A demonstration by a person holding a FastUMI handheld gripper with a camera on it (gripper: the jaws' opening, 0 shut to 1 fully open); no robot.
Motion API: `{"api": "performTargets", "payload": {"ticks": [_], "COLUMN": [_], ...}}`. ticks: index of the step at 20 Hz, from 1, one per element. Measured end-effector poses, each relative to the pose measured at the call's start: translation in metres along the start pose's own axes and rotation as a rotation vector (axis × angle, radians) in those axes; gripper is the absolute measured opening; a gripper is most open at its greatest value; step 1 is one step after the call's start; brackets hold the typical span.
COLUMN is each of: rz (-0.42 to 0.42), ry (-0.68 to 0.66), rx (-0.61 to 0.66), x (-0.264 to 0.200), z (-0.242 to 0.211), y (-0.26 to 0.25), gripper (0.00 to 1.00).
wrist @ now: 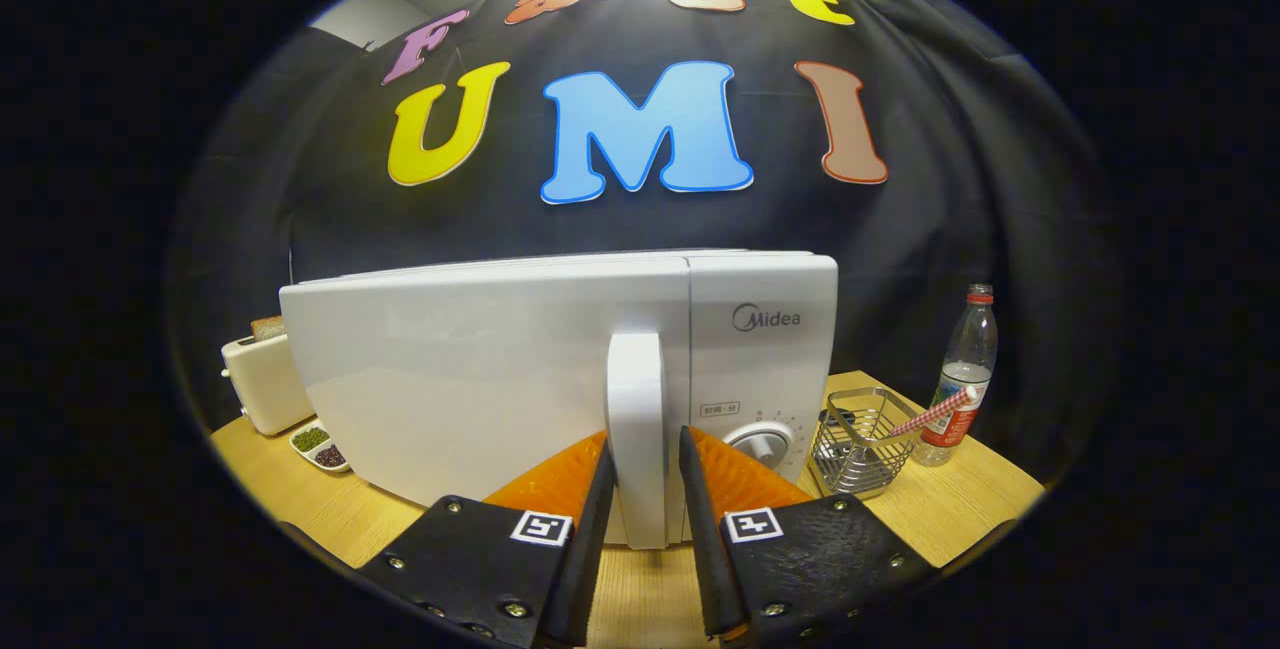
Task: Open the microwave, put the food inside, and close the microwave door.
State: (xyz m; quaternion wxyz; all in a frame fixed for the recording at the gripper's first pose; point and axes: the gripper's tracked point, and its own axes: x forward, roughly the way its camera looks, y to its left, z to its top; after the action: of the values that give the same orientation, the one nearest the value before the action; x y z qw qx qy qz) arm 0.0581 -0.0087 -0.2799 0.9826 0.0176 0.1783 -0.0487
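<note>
The microwave point(560, 369) stands shut on the tabletop point(940, 519), so by the look of it nothing is done yet: opening, loading the food and closing all remain. The gripper point(645, 454) has its fingers point(598, 489) apart, one on each side of the door's upright white handle point(637, 429), near it; whether they touch it I cannot tell. The microwave is white and glossy, with a dial point(762, 444) just beside the handle.

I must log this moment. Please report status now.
Tool open, fingers either side of the microwave door handle. Door shut. Nothing in the way.
</note>
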Motion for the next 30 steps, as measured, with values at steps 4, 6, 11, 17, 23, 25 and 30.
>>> {"api": "performTargets", "payload": {"ticks": [4,6,11,17,23,25,30], "rz": [-0.038,-0.049,-0.035,0.131,0.275,0.299,0.345], "ry": [-0.013,-0.014,-0.008,-0.011,-0.049,-0.07,-0.098], "rx": [-0.04,-0.034,-0.063,-0.041,-0.037,-0.033,-0.021], "x": [0.004,0.002,-0.033,-0.114,-0.183,-0.2,-0.234], "z": [-0.003,-0.001,-0.01,-0.022,-0.035,-0.038,-0.046], "y": [0.001,0.001,0.012,0.047,0.105,0.125,0.181], "gripper": [0.2,0.12,0.05,0.05,0.05,0.05,0.05]}}
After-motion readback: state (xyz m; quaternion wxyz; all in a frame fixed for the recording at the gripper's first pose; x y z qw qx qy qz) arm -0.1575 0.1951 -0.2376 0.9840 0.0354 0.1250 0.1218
